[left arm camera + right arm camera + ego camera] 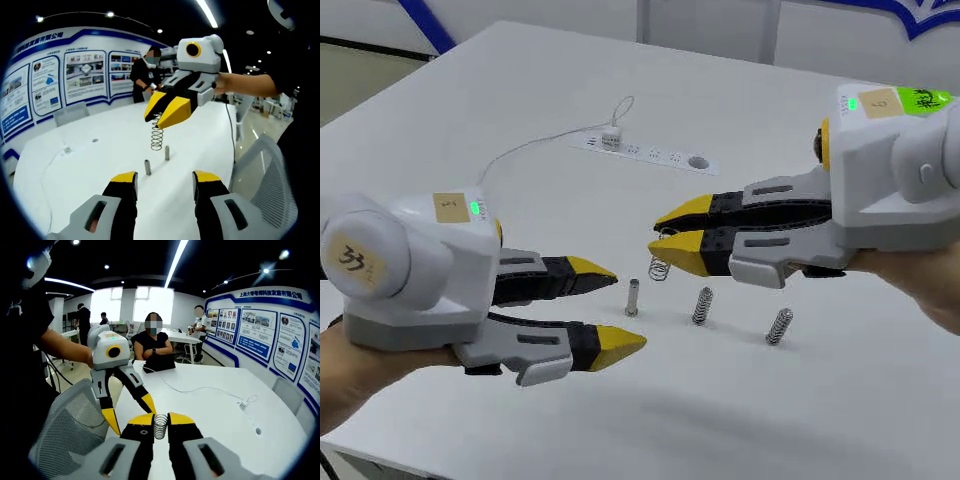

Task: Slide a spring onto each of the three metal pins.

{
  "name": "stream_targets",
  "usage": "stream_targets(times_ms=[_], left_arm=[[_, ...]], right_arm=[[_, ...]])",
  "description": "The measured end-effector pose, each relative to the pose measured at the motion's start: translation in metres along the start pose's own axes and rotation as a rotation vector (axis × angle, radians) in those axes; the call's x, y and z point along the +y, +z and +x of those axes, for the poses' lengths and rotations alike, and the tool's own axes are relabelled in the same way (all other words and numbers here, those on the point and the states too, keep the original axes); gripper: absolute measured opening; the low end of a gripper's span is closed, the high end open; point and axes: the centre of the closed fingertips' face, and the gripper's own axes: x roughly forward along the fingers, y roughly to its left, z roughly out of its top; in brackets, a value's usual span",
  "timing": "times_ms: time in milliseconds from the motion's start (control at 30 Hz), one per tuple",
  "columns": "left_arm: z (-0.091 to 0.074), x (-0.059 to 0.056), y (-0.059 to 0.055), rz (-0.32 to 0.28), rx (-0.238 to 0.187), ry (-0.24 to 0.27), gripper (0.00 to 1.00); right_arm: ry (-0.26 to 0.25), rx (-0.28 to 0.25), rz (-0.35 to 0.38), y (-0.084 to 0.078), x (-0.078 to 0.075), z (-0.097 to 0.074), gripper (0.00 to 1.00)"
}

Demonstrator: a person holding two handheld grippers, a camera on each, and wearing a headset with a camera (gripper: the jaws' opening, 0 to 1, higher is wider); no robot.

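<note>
Three upright pins stand on the white table (520, 200). The left pin (632, 297) is bare. Springs sit over the middle pin (702, 305) and the right pin (779, 325). My right gripper (658, 236) is shut on a third spring (660, 266), which hangs just above and to the right of the bare pin. The same spring (160, 426) shows pinched between the right gripper (160, 417) tips, and it hangs as a spring (157, 136) over the pins (148, 166). My left gripper (620, 308) is open beside the bare pin, holding nothing.
A white power strip (640, 152) with a cable lies farther back on the table. A grey mesh chair (70, 430) stands by the table edge. Several people sit or stand in the room behind.
</note>
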Motion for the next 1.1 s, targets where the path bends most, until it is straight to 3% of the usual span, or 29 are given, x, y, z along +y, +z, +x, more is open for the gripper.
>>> stream_targets(times_ms=[433, 667, 1100], left_arm=[[-0.028, 0.034, -0.015, -0.071, -0.014, 0.083, 0.58], [-0.037, 0.044, -0.032, -0.108, 0.022, 0.119, 0.68], [-0.041, 0.058, -0.046, -0.158, 0.037, 0.178, 0.84]], right_arm=[[-0.075, 0.041, 0.031, -0.023, -0.038, 0.019, 0.1], [-0.094, 0.051, 0.057, -0.035, -0.05, 0.032, 0.1], [-0.119, 0.088, 0.093, -0.064, -0.063, 0.062, 0.1]])
